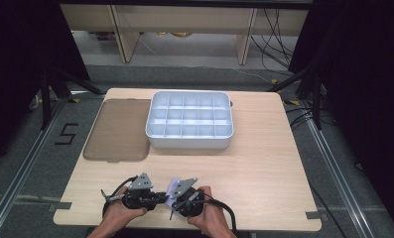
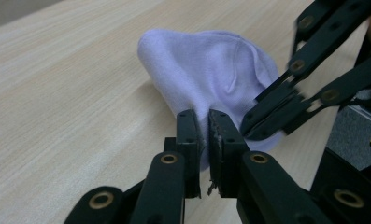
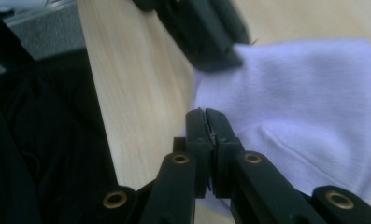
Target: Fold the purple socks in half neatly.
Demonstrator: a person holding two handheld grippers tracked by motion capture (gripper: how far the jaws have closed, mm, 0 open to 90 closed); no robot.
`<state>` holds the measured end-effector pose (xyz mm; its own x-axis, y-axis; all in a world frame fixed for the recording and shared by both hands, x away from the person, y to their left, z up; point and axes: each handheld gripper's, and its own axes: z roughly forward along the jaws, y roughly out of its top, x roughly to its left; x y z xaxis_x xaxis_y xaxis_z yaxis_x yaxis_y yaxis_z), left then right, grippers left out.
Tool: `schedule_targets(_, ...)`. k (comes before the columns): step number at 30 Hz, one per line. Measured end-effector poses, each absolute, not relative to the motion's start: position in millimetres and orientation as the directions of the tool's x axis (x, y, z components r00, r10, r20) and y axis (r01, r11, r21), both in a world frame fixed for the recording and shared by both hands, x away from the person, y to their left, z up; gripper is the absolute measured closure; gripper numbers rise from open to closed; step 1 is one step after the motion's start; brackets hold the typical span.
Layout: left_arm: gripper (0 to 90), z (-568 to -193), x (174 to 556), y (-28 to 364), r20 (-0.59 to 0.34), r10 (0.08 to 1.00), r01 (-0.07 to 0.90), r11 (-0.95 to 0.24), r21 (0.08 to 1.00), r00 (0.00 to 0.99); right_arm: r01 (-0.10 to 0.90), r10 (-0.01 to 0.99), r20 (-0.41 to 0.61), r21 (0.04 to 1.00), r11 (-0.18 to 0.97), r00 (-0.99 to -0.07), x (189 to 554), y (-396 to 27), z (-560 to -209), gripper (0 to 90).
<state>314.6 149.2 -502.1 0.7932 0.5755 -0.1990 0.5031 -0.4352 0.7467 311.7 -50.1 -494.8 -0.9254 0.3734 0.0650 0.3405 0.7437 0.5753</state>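
A pale lilac sock point(image 1: 174, 186) lies bunched on the wooden table point(image 1: 264, 178) near its front edge, between the two hands. In the left gripper view my left gripper point(image 2: 206, 116) is shut on a raised fold of the sock point(image 2: 206, 70), with cloth pinched between its pads. My right gripper point(image 2: 248, 128) comes in from the right there and bites the sock's near edge. Seen from the right gripper view, my right gripper point(image 3: 205, 114) is shut on the rim of the sock point(image 3: 304, 93), and the left gripper point(image 3: 220, 60) grips it farther off. From above, the left gripper point(image 1: 162, 198) and the right gripper point(image 1: 173, 204) nearly meet.
A white tray point(image 1: 189, 141) with several compartments stands at the table's far middle. A brown translucent lid point(image 1: 117, 129) lies flat to its left. The table's front edge runs just behind the hands.
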Motion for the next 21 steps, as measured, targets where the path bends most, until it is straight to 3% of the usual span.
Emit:
schedule_targets(9,82.8,-495.8,310.0,146.7,-0.092,0.559,0.431,-0.513,0.742,0.824,0.374,0.457,0.040,0.641,0.670,-0.888,329.5,-63.9,-477.8,89.7)
schedule_targets(21,82.8,-493.3,307.4,142.2,-0.072,0.548,0.405,-0.517,0.754,0.833,0.433,0.536,0.029,0.629,0.646,-0.844,356.0,-75.4,-484.5,89.9)
